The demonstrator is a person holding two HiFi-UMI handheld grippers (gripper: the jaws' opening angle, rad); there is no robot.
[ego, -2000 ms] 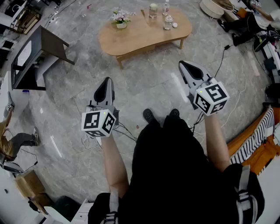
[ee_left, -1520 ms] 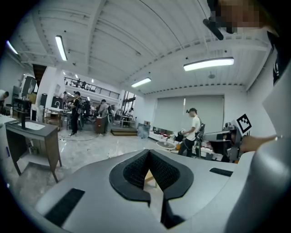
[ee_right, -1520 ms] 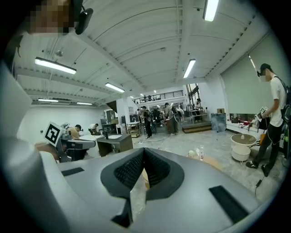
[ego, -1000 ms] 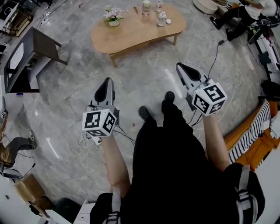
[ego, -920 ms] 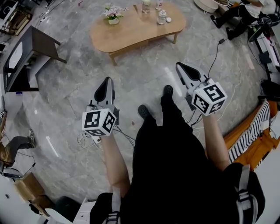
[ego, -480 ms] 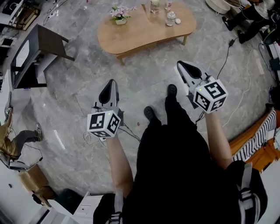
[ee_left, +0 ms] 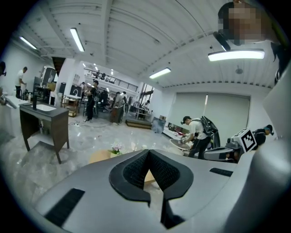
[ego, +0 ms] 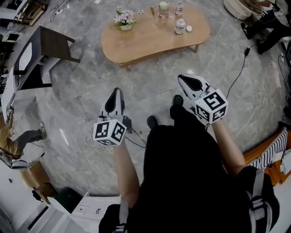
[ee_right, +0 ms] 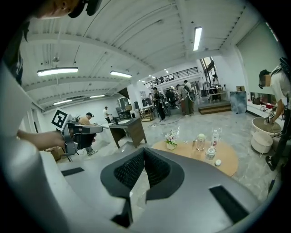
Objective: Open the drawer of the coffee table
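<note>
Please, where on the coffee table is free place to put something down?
Free: the near half of the coffee table, from the flower pot toward its near edge. Crowded: the far right end, around the jars.

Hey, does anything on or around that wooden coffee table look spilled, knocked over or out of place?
Nothing stands out on the coffee table: the flower pot, the jar and the water bottle stand upright, with no spill. The only untidy thing is a black cable trailing loose across the floor right of the table.
</note>
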